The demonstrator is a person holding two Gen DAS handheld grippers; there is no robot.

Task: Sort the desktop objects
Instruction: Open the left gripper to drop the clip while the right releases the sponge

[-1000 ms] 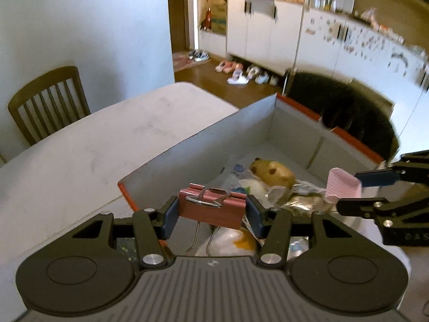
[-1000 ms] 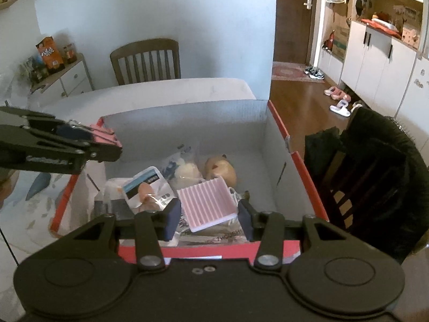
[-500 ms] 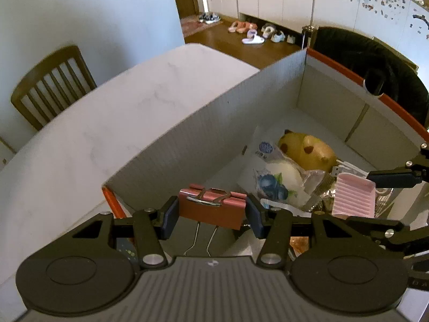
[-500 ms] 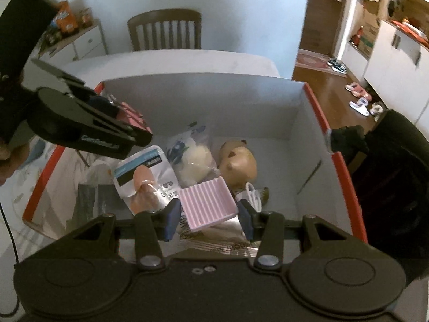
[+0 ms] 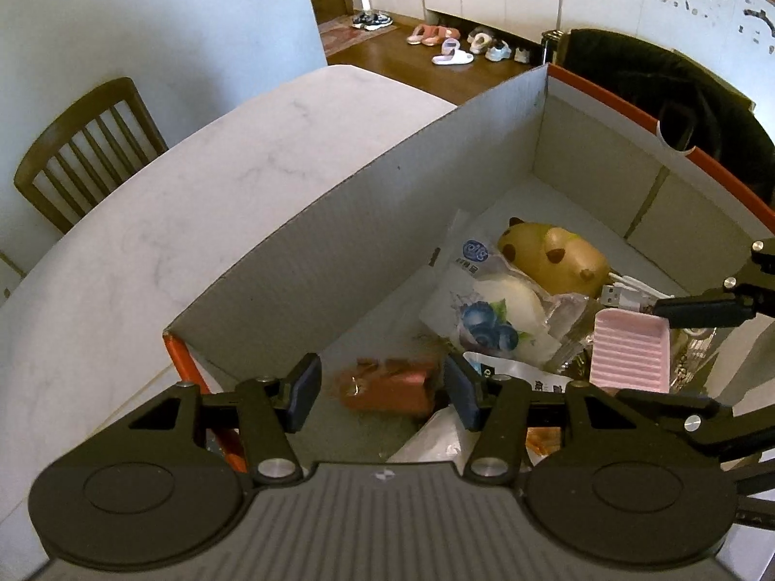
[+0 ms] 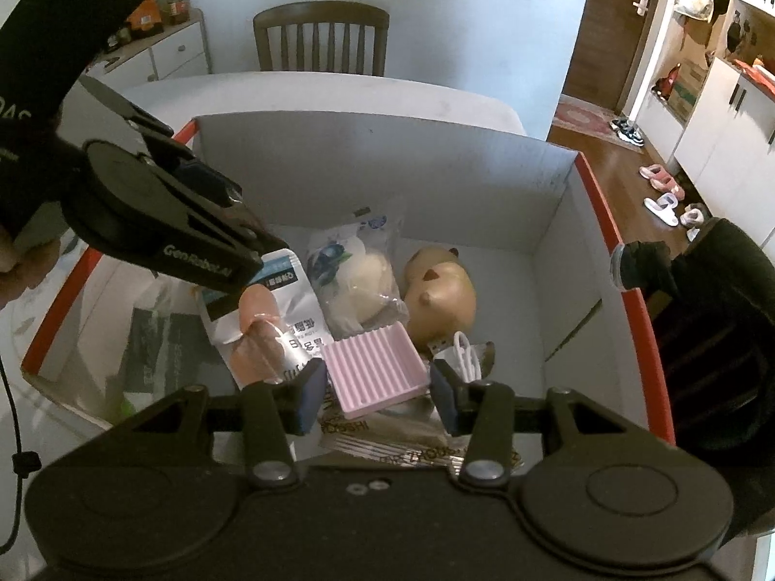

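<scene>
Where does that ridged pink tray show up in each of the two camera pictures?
Left wrist view: the pink tray sits at the right, by the right gripper.
Right wrist view: the tray is bottom centre, between that gripper's fingers.
Shared landmark: the tan hamster toy in the box.

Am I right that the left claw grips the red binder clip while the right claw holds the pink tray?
Not quite: the left wrist view shows the left claw open, the red binder clip loose; the right claw holds the pink tray.
</scene>
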